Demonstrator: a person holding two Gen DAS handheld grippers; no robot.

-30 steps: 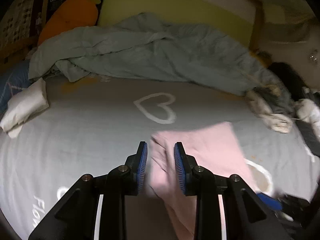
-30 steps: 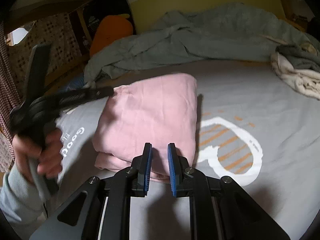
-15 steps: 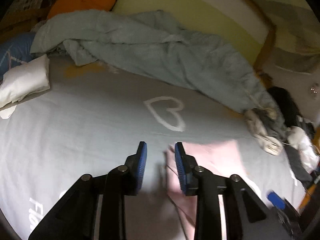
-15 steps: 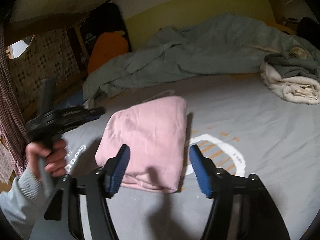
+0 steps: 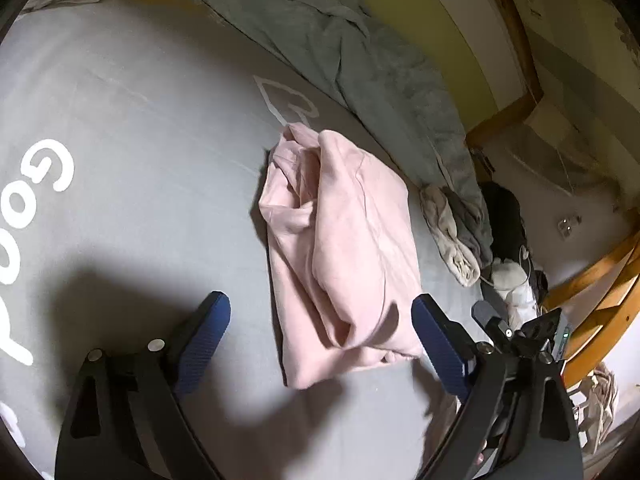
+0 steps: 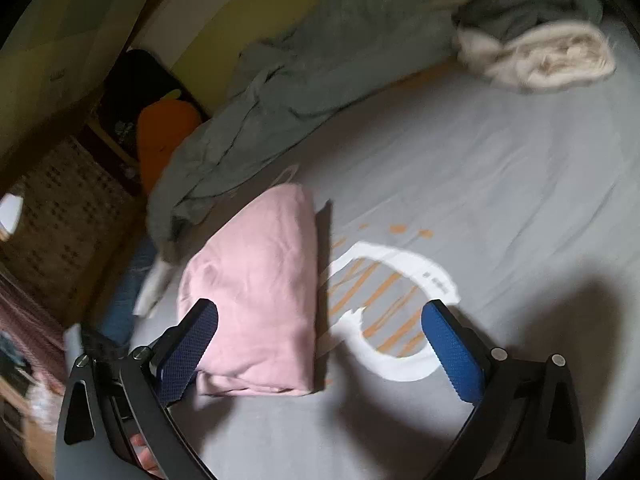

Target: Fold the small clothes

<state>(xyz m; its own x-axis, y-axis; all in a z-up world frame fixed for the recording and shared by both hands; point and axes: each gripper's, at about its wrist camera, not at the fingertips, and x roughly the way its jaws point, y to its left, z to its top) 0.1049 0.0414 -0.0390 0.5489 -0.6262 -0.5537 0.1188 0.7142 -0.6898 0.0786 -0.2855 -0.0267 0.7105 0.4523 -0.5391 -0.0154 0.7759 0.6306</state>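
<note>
Both tongs, left [image 5: 320, 344] and right [image 6: 320, 344], are spread wide and nothing is held. A folded pink garment [image 5: 344, 248] is laid on the grey bedsheet [image 5: 140, 120]. A rumpled grey-green duvet [image 6: 320, 60] is heaped against the yellow wall [image 5: 432, 24].

White letters "Good" are showing on the grey bedsheet [image 5: 120, 128] at the left edge of the left wrist view; further partial white letters below them are lying cut off, unreadable.

Bare grey sheet [image 5: 140, 128] around the pink garment [image 5: 344, 248] (rumpled blanket [image 5: 360, 48] behind).
</note>
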